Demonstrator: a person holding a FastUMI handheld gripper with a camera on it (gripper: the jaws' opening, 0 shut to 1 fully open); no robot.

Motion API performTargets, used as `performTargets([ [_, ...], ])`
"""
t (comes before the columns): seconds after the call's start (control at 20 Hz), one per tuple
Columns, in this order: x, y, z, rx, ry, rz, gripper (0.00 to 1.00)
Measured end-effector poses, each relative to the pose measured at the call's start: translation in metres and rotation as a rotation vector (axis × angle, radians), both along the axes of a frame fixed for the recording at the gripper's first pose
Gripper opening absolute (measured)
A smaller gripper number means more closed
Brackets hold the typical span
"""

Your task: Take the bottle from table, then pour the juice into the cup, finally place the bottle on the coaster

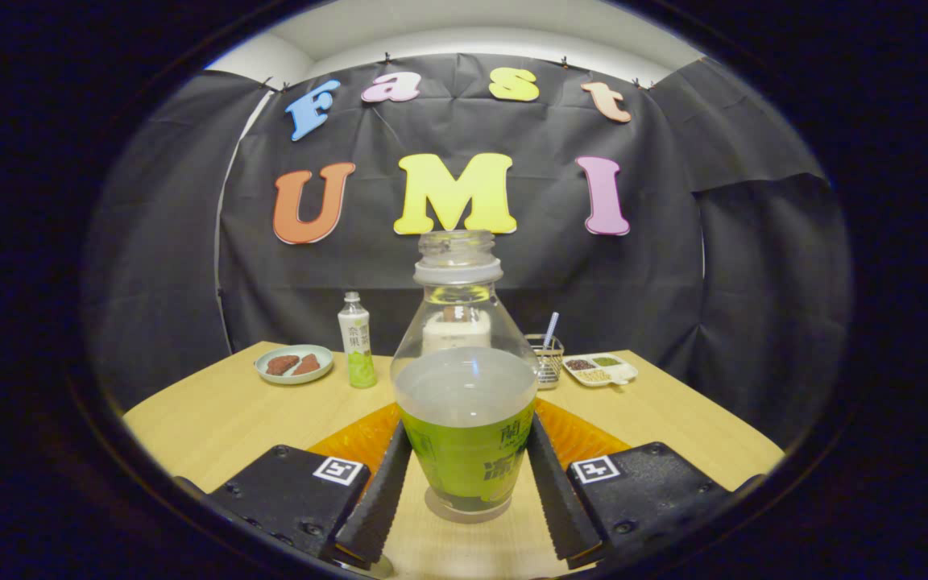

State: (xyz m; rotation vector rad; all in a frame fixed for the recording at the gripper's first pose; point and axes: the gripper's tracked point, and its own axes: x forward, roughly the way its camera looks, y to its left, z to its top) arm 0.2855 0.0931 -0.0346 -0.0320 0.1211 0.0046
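Fingers: the gripper (464, 475) is being held with its two fingers on either flank of the bottle (464, 403); whether the pads are pressing or merely beside it cannot be told.
Bottle: it is being kept upright between the fingers, uncapped, its long axis vertical, its base seeming to rest on the table (214, 419).
Key relation: the bottle is being framed dead centre, so any lift is judged to call for a straight upward pull.
Coaster: an orange coaster (585, 439) is being seen just behind the bottle, spreading past both fingers.
Cup: a pale cup (456, 326) is being glimpsed through the bottle's clear shoulder, beyond it.
Beyond: a small bottle (358, 342), a plate (295, 364), a wire basket (546, 358) and a divided tray (599, 369) are being left standing far back.
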Motion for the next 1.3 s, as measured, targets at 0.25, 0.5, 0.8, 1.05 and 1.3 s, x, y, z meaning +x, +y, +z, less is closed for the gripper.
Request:
performTargets([
  [0.25, 0.022, 0.011, -0.044, 0.06, 0.072, 0.027, 0.8],
  [0.5, 0.045, 0.005, -0.069, 0.066, 0.134, -0.001, 0.8],
  [0.8, 0.047, 0.002, -0.071, 0.036, 0.113, -0.009, 0.8],
  [1.05, 0.043, 0.01, -0.084, 0.023, 0.131, 0.022, 0.84],
  [1.3, 0.034, 0.013, -0.084, 0.087, 0.15, 0.036, 1.0],
])
